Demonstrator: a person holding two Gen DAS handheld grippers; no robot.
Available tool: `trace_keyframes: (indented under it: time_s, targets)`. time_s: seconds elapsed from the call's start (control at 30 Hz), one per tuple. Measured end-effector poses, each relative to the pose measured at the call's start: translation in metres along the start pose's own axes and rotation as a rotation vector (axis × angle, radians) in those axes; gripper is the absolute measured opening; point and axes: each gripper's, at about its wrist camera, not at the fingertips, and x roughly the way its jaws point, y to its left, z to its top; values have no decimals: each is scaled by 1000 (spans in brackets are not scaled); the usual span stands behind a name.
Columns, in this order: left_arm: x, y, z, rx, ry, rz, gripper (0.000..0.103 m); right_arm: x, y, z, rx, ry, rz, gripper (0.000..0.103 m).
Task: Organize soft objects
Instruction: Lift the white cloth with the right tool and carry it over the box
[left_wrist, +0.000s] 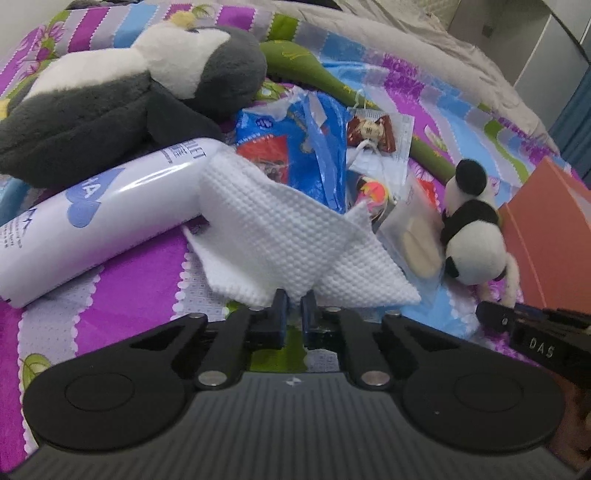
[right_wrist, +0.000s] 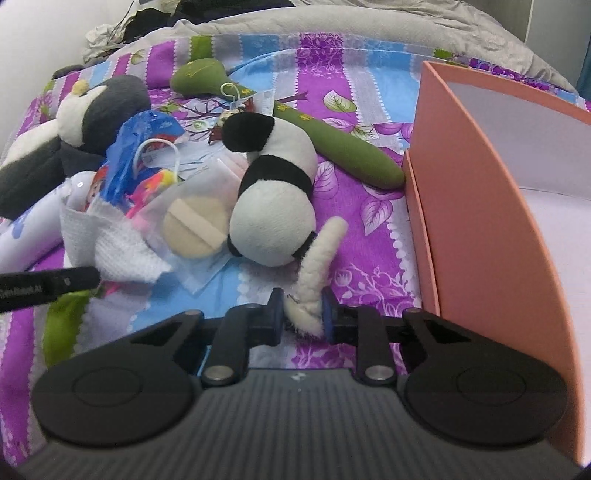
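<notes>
Soft toys and a white cloth lie on the striped bedspread (right_wrist: 369, 236), both grippers clamped on something.

Left gripper (left_wrist: 293, 299), bottom centre of its view, pinches the lower edge of the white textured cloth (left_wrist: 273, 236), which drapes over a white tube (left_wrist: 92, 206) at left. Right gripper (right_wrist: 303, 308) is closed on the cream tail (right_wrist: 317, 258) of the small panda plush (right_wrist: 275, 192) at centre frame. A large grey-and-white plush (left_wrist: 110, 96) fills the upper left, a green stuffed club (right_wrist: 332, 144) lies behind the panda, and a pink box (right_wrist: 491, 206) stands at the right edge.
</notes>
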Motion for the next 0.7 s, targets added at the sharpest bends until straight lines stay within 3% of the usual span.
trace_keyframes:
  time_s: [0.37, 0.7]
  targets:
    - [-62, 1, -19, 3, -41, -55, 8, -46, 14, -16, -11, -1, 10, 24]
    - [-124, -7, -58, 15, -47, -87, 8, -102, 32, -44, -54, -32, 28, 24]
